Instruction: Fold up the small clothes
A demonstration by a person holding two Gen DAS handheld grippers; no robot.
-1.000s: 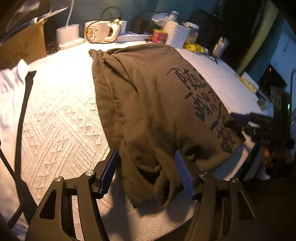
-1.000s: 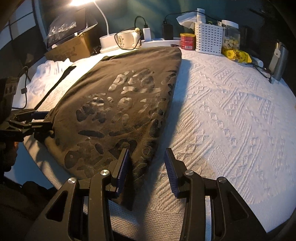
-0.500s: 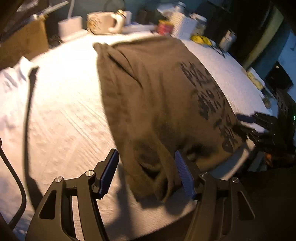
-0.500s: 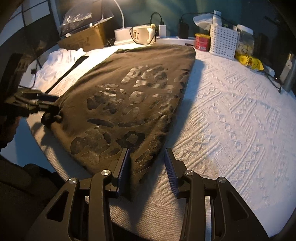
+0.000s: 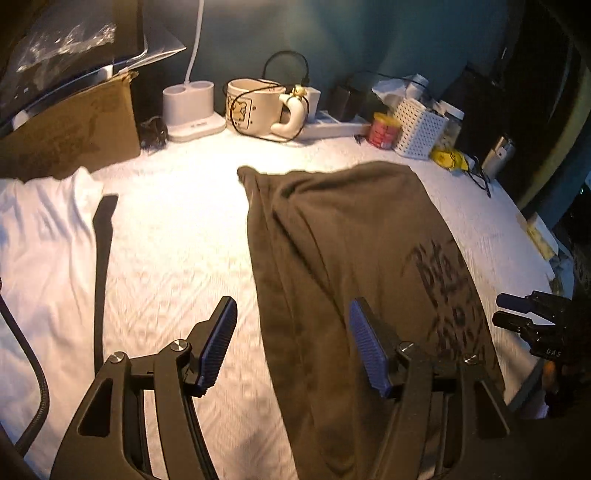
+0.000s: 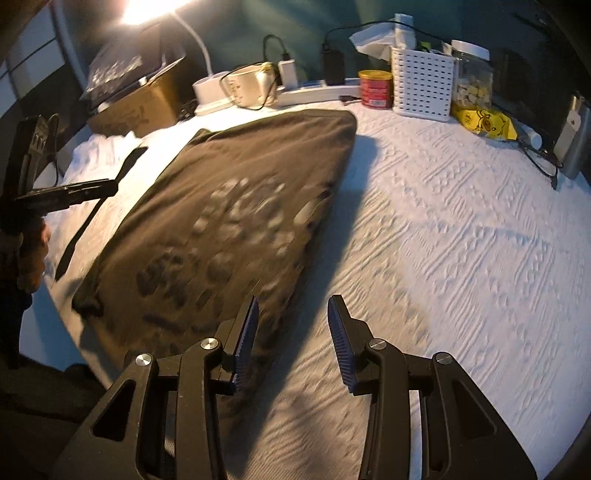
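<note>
Light: warm desk lamp (image 6: 147, 9) glaring at the far edge, room beyond dim
Shadows: long, falling away from the lamp
Blur: nearest cloth smeared
Edges: fisheye-bent, dark

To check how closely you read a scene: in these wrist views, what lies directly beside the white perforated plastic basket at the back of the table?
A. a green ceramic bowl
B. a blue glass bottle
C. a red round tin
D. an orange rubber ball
C: the red round tin stands right next to the white perforated plastic basket, at the table's far edge behind the folded brown printed shirt.
</note>
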